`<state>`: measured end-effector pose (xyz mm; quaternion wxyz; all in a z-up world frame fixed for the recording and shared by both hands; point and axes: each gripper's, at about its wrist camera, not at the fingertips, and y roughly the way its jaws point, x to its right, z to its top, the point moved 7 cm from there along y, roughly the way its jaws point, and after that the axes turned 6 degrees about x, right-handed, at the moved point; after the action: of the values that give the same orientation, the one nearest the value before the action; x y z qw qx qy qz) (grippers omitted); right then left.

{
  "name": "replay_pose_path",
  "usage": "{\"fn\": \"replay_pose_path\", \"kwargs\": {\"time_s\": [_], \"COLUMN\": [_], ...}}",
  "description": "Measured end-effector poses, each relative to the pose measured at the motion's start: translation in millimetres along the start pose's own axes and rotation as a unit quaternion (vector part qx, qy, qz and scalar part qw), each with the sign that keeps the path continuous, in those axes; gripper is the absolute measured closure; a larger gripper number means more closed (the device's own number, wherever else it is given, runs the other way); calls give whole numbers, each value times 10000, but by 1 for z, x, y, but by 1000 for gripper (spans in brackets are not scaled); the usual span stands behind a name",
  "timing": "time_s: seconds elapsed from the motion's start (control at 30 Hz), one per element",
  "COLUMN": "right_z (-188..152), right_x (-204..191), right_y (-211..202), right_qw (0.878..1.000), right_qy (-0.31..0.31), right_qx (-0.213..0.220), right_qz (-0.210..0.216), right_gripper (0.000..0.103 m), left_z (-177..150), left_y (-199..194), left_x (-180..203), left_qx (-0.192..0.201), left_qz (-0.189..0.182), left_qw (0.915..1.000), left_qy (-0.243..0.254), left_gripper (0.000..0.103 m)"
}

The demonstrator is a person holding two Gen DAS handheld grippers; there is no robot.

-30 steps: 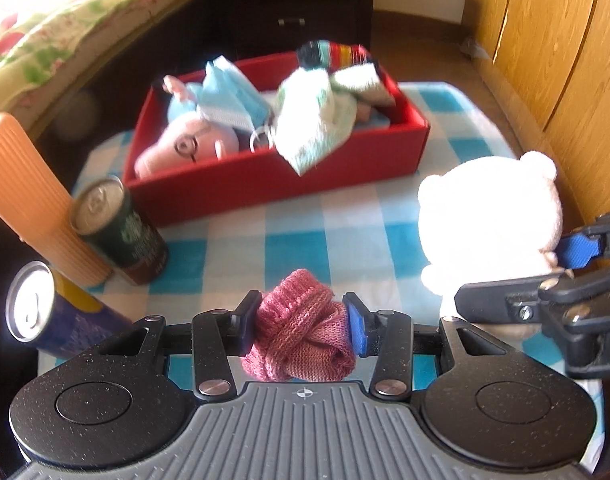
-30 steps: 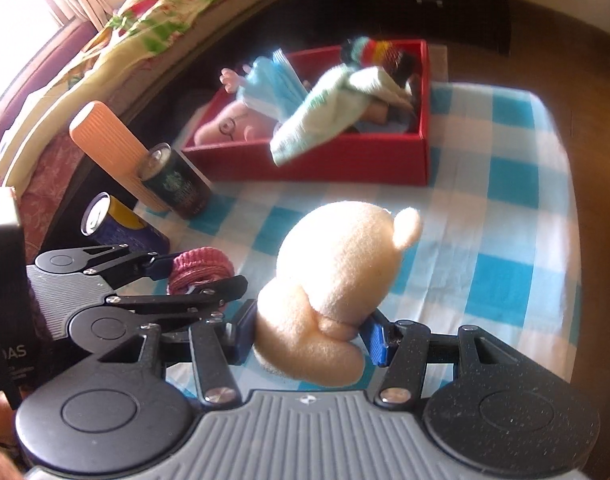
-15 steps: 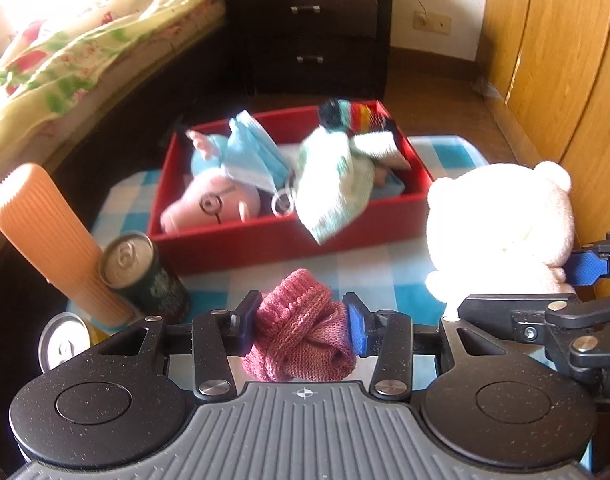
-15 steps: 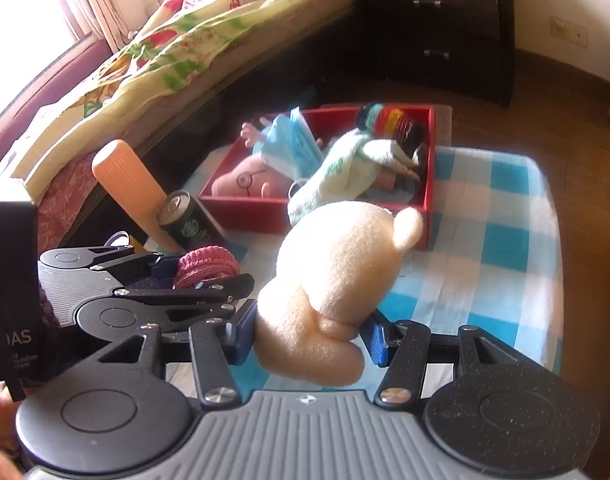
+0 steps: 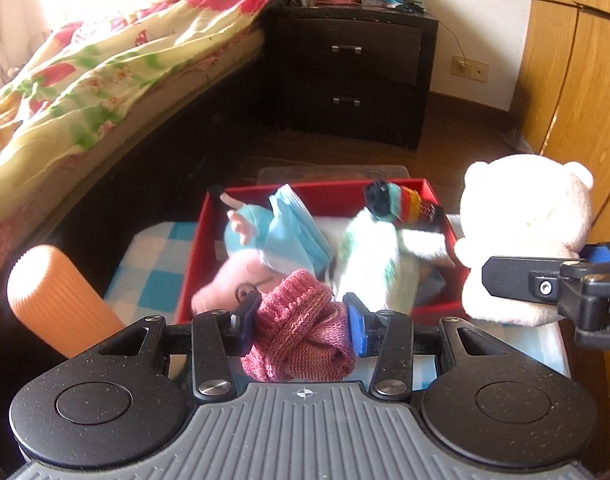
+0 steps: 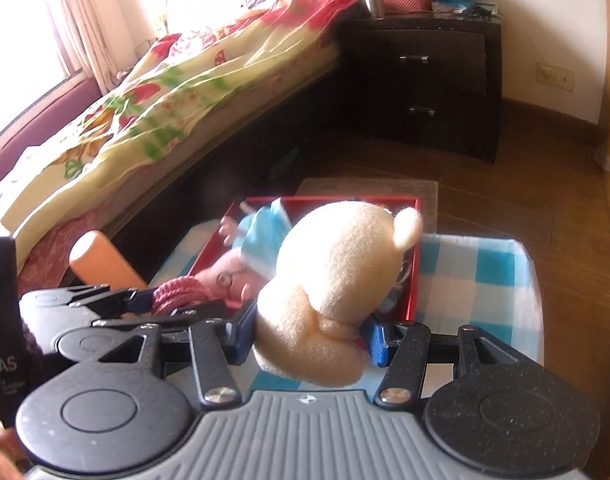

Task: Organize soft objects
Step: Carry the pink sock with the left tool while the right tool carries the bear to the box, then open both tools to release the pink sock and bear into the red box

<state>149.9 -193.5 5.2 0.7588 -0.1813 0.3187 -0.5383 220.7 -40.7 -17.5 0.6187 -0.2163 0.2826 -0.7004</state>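
Observation:
My left gripper (image 5: pixel 299 322) is shut on a pink knitted roll (image 5: pixel 301 328), held above the near edge of the red box (image 5: pixel 197 264). My right gripper (image 6: pixel 307 334) is shut on a cream teddy bear (image 6: pixel 337 280), also lifted, to the right of the left one; the bear shows in the left wrist view (image 5: pixel 525 236). The red box (image 6: pixel 411 276) holds a pink pig plush (image 5: pixel 233 276), a light blue cloth (image 5: pixel 293 228), a white-green cloth (image 5: pixel 369 264) and a rainbow striped sock (image 5: pixel 409 204).
The box stands on a blue-and-white checked tablecloth (image 6: pixel 481 280). An orange ribbed cylinder (image 5: pixel 53 292) stands at the table's left. A bed with a flowered blanket (image 5: pixel 105 76) is at the left, a dark nightstand (image 5: pixel 353 76) behind, wooden wardrobe doors (image 5: pixel 577 88) at the right.
Both grippers have risen and tilted up with their loads and moved toward the red box. The two cans at the left have dropped out of view.

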Motion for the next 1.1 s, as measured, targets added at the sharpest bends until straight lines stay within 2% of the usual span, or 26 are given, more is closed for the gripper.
{"fn": "replay_pose_path", "kwargs": {"time_s": [0.57,0.87,1.0,1.1], "right_z": [37,30,27,26], "right_x": [15,31,34,33], "right_y": [77,113,122,128], "right_qw": [9998,9989,9990,9986], "right_qy": [89,-15,-17,-132], "right_qx": [65,-70,-57,-49], "right_qz": [-162,-459,-453,-508], "right_gripper": [71,71,70,67], "left_z": [25,24,24,23], "left_y": [68,94,101,104], "left_x": [-8,-16,-14,-13], "left_qx": [-154,-238,-236,-213], "left_qz": [175,238,209,205], "left_qw": [9995,9991,9991,9992], "left_qy": [-200,-255,-279,-278], "left_gripper": [58,55,54,47]}}
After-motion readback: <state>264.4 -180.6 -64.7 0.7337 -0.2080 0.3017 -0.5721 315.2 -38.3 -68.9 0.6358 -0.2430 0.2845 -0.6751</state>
